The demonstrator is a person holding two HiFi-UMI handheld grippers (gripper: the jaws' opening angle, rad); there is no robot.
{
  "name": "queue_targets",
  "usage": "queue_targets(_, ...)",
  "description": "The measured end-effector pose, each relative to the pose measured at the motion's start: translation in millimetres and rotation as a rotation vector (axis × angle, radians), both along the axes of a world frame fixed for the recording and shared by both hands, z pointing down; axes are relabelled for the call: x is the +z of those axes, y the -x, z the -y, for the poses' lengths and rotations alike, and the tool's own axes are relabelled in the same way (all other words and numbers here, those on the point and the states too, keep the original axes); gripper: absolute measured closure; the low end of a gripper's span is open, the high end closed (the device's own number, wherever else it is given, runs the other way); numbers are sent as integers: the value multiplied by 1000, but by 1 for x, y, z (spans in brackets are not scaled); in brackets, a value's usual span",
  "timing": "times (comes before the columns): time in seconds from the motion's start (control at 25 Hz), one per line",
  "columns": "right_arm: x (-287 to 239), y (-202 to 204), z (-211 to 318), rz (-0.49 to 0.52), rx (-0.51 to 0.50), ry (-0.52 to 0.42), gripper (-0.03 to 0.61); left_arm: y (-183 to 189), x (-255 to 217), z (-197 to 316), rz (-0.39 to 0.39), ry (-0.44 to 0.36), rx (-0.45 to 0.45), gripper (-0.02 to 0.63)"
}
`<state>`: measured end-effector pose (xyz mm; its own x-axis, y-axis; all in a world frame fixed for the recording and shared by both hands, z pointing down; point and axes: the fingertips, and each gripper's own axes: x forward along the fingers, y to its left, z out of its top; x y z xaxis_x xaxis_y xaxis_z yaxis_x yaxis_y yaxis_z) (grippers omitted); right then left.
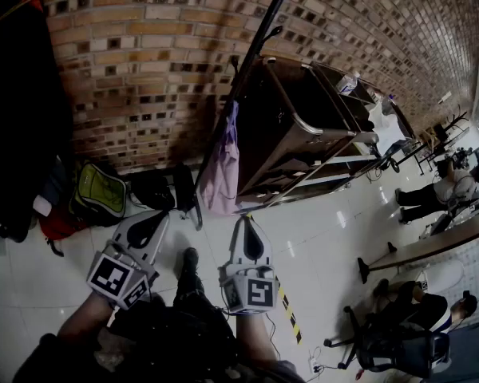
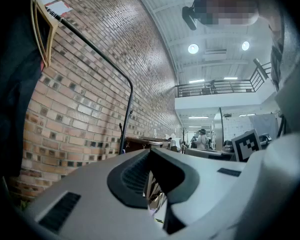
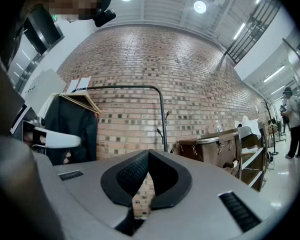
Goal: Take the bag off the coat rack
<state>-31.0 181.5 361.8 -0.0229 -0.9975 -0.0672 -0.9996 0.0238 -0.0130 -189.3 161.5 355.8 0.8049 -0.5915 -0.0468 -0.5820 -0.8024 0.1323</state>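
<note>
A pale purple bag (image 1: 223, 166) hangs from the black coat rack (image 1: 251, 54) in front of the brick wall, in the head view. Both grippers are held low and level, short of the rack and apart from the bag. My left gripper (image 1: 155, 217) is shut with nothing in it, below and left of the bag. My right gripper (image 1: 246, 221) is also shut and empty, just below the bag's bottom edge. In the left gripper view the jaws (image 2: 150, 152) meet at their tips, with the rack pole (image 2: 125, 126) beyond. In the right gripper view the shut jaws (image 3: 149, 154) point at the rack's pole (image 3: 163, 119).
A green backpack (image 1: 100, 193), a red bag (image 1: 60, 225) and a black bag (image 1: 153, 188) lie at the wall's foot. Dark clothes (image 1: 20, 94) hang at left. A metal cart (image 1: 303, 130) stands right of the rack. People and a chair (image 1: 387, 345) are at right.
</note>
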Motion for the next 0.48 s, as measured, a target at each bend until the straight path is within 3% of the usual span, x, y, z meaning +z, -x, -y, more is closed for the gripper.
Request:
queue_targets(0.24,3,-22,32,-4,-8,-38,555,-13,7,28,2,14,-26,580)
queue_targets(0.48,6,-55,94,13,-39,-40,555,-43,21,86,20,37,-72,580)
